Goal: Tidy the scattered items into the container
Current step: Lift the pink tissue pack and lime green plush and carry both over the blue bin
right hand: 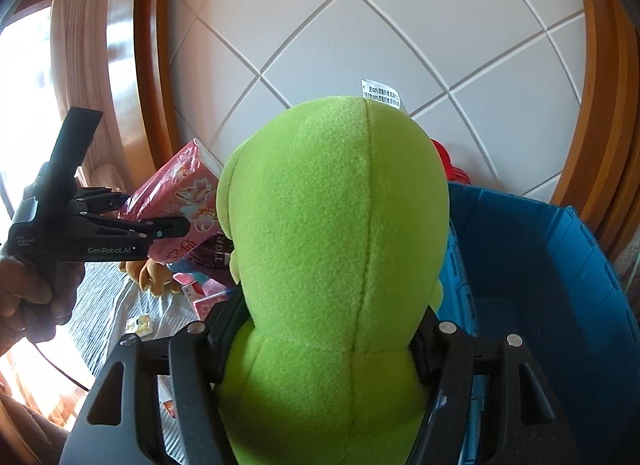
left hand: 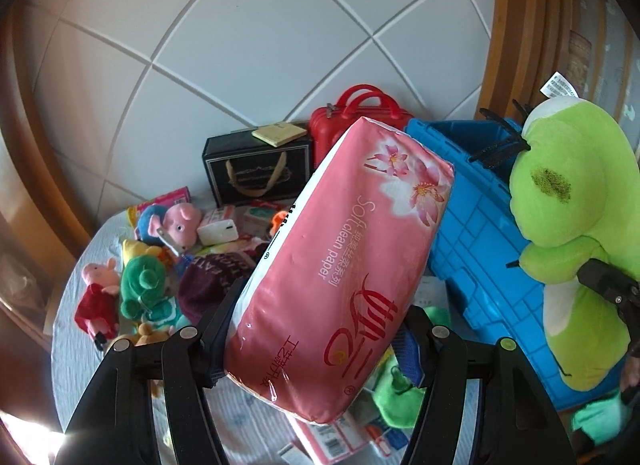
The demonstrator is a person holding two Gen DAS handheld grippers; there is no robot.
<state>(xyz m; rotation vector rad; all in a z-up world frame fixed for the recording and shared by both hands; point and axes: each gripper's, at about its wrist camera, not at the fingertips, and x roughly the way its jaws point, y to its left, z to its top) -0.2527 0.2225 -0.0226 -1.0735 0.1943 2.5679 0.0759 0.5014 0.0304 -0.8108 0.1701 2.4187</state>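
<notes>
Left gripper (left hand: 316,339): fingers clamped on pink tissue pack (left hand: 340,265), held above table (left hand: 80,345) | Right gripper (right hand: 324,349): fingers squeezed on green frog plush (right hand: 340,225), beside blue crate (right hand: 560,265) | Progress: early; crate seemingly bare, pig plushies (left hand: 176,223) left scattered.

My left wrist view looks forward along its tongs (left hand: 320,339), close above the surface (left hand: 80,345). My right view faces the bin (right hand: 540,265). Both share the frog (left hand: 568,225).
</notes>
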